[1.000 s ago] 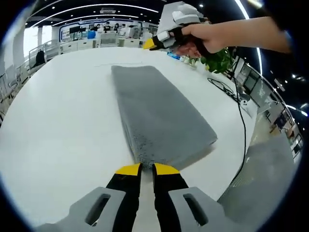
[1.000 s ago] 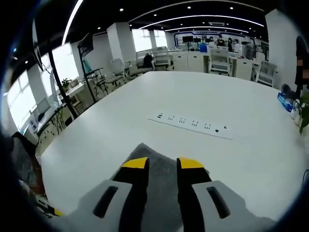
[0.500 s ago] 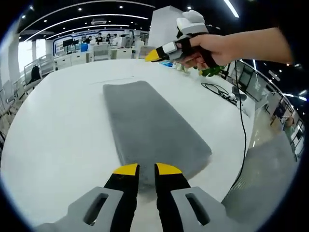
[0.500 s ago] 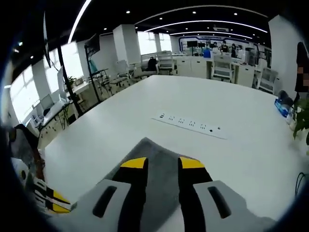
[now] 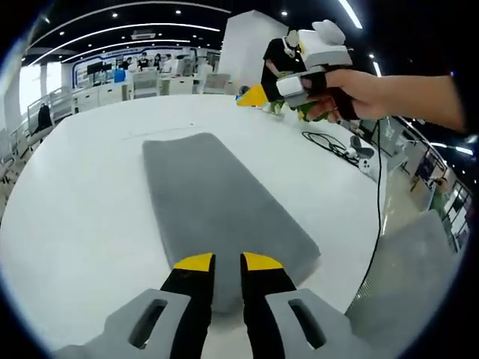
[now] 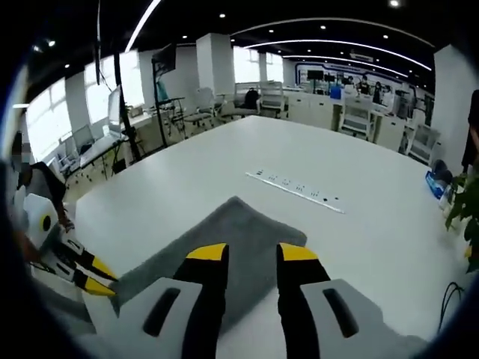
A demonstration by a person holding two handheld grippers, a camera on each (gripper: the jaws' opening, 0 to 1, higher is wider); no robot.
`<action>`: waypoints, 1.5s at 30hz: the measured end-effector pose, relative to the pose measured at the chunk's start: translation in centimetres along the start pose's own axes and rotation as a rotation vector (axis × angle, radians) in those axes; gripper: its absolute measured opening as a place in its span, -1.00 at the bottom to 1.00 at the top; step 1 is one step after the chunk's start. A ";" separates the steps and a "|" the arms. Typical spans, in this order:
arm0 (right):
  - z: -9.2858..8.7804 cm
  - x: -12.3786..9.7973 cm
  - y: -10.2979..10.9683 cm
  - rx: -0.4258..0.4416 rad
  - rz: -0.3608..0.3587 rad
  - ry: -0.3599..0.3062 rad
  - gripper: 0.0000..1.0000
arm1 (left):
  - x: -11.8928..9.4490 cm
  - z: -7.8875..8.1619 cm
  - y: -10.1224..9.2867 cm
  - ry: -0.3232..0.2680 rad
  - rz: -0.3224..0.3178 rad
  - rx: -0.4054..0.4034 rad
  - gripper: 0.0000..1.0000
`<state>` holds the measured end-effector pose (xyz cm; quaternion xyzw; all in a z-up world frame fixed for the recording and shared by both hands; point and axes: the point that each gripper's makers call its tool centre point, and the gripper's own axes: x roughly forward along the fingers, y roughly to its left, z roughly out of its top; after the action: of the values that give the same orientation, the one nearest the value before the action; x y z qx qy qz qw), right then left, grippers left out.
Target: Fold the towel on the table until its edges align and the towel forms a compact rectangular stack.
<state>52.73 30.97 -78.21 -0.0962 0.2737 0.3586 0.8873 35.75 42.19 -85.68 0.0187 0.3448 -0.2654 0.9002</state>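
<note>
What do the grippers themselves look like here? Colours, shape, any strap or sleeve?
Left gripper: two black fingers with yellow tips on grey slotted mounts. Right gripper is built the same; in the left gripper view its body is pale grey and white. A black strap crosses the hand holding it.

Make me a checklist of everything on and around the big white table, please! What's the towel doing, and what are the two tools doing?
Surface: white table, wide and mostly bare.
Job's things: grey towel, folded into a long flat rectangle, lying flat.
Clutter: built-in socket strip beyond the towel; a blue item near the far edge, too small to identify.
Grippers: left tool above the towel's near end, open, holding nothing; right tool open and empty, held in a hand above the far end.
Cables: black cable running along the table's edge.
Surroundings: open office with desks, chairs and ceiling strip lights; green plant by the table.
</note>
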 end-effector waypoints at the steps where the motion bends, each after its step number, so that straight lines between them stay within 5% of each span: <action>1: -0.6 -0.5 0.3 -0.023 0.005 0.009 -0.50 | 0.2 0.2 0.1 -0.001 -0.003 0.008 -0.72; 11: -1.2 -2.6 1.1 -0.081 0.044 0.003 -0.51 | 0.6 0.7 0.3 0.007 -0.001 0.040 -0.70; 21: -4.8 -3.5 3.4 -0.104 0.076 0.030 -0.55 | 1.5 1.1 0.1 0.003 -0.015 0.088 -0.61; 38: -9.0 -2.8 7.4 -0.144 0.159 0.119 -0.61 | 4.0 -0.2 0.9 0.041 -0.038 0.120 -0.53; 45: -10.8 -2.3 9.0 -0.152 0.178 0.146 -0.64 | 4.4 -2.0 2.6 0.081 -0.015 0.120 -0.52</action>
<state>40.60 32.15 -85.70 -0.1642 0.3170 0.4475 0.8199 38.50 42.81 -90.36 0.0807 0.3648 -0.2913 0.8807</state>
